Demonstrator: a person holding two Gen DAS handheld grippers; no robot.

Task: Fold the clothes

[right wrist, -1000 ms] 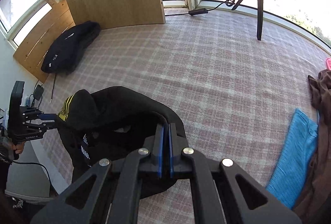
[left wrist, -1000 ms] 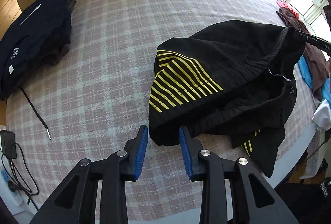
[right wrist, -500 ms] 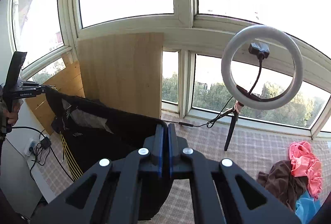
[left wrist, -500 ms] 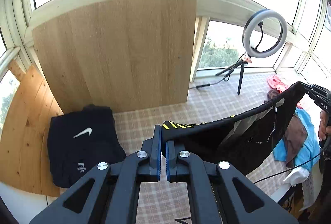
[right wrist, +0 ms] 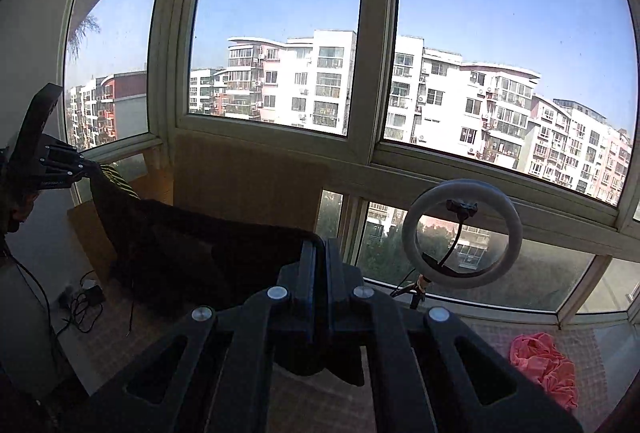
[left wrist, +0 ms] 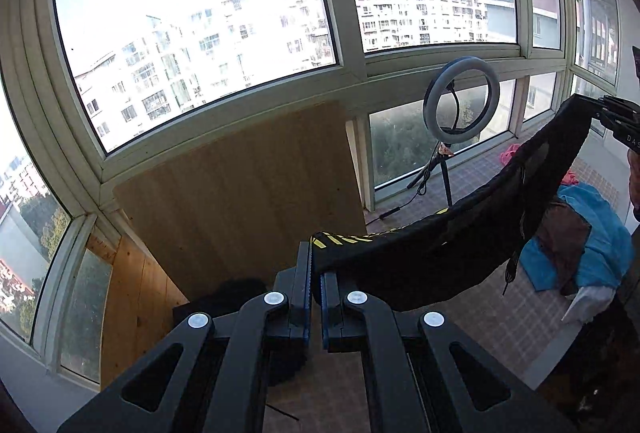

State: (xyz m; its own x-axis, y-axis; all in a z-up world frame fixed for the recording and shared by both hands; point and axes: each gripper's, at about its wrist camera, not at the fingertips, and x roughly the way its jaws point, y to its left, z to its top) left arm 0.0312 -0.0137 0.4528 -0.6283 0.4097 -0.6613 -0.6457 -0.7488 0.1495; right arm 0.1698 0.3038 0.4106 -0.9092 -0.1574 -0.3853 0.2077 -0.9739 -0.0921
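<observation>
Black cloth with yellow stripes, a pair of shorts [left wrist: 432,249] as far as one can tell, hangs in the air between the two claws, above the checked worktop [left wrist: 532,307]. The left claw [left wrist: 315,275] is pinched closed on the striped corner, and the right claw [right wrist: 320,265] is closed on the opposite edge, where the fabric [right wrist: 208,253] sags down in a loose curve. Both cameras look mostly at the windows, so the surface under the garment is hardly visible. A drawstring [left wrist: 514,257] dangles free from the cloth. The judgement is that the garment is held up to be spread, and several things could go wrong here. Each claw holds only a thin bit of fabric, so a sharp pull apart could slip one corner out. The slack middle may land creased if it is lowered unevenly. The heap of blue and brown clothes [left wrist: 580,241] lies near on the right side, and the hanging part could drag over it.
</observation>
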